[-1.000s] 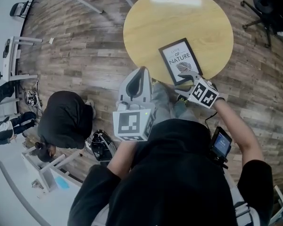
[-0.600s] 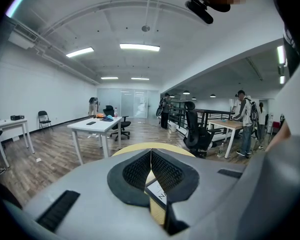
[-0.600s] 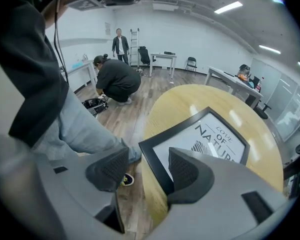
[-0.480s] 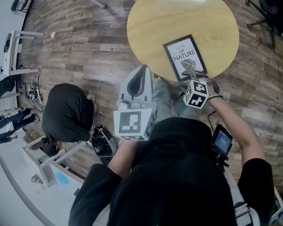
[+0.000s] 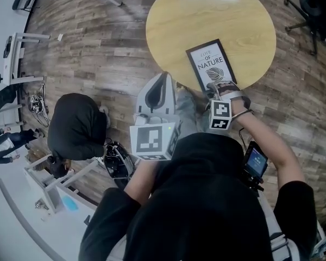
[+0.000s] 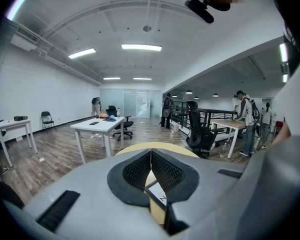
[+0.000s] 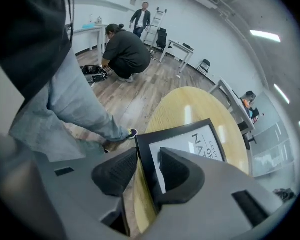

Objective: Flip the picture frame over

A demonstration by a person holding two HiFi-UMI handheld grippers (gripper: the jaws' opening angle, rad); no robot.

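The black picture frame lies face up, its "NATURE" print showing, at the near edge of the round wooden table. My right gripper points steeply down at the frame's near end. In the right gripper view its jaws are closing with the frame's black border between them; one pad is over the glass and a slit of table edge still shows beside the other. My left gripper hovers short of the table, shut and empty. Below its pads a corner of the frame shows.
A person in black crouches on the wooden floor to the left, over a bag. An office chair stands at the far right. White tables and other people stand further off in the room.
My right gripper has rolled and sunk onto the frame's near edge, and its marker cube has turned. The frame's border now sits between its jaws. The left gripper has not moved.
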